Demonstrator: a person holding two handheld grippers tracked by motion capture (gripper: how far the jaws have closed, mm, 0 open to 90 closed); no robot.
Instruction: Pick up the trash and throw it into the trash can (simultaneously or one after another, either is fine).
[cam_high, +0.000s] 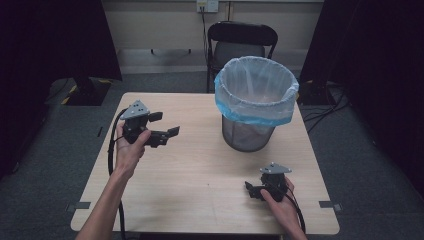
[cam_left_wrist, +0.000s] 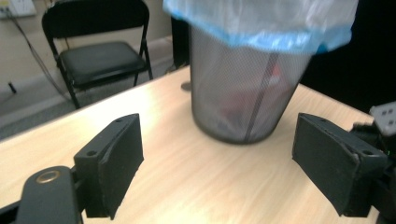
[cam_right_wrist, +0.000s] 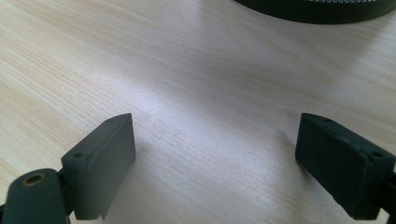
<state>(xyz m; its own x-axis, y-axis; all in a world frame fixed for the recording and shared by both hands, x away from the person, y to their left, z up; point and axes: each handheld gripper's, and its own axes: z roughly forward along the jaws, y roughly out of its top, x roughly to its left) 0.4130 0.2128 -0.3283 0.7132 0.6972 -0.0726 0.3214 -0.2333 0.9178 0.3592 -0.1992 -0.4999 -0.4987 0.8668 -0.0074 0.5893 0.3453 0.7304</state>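
Observation:
A black wire-mesh bin (cam_high: 248, 132) with a white and blue liner (cam_high: 256, 87) stands on the far right part of the wooden table (cam_high: 200, 170). My left gripper (cam_high: 167, 123) is held over the table's left side, open and empty, pointing toward the bin. In the left gripper view the bin (cam_left_wrist: 243, 93) stands ahead between the wide-apart jaws of the left gripper (cam_left_wrist: 218, 126); something reddish shows dimly through the mesh. My right gripper (cam_high: 250, 190) rests low near the front right edge, open and empty. The right gripper (cam_right_wrist: 215, 121) looks along bare wood, with the bin's base (cam_right_wrist: 317, 11) at the top.
A black folding chair (cam_high: 240, 42) stands behind the table, beyond the bin, and appears as the chair (cam_left_wrist: 100, 51) in the left gripper view. Dark curtains flank the room. Cables trail off the front edge from both grippers.

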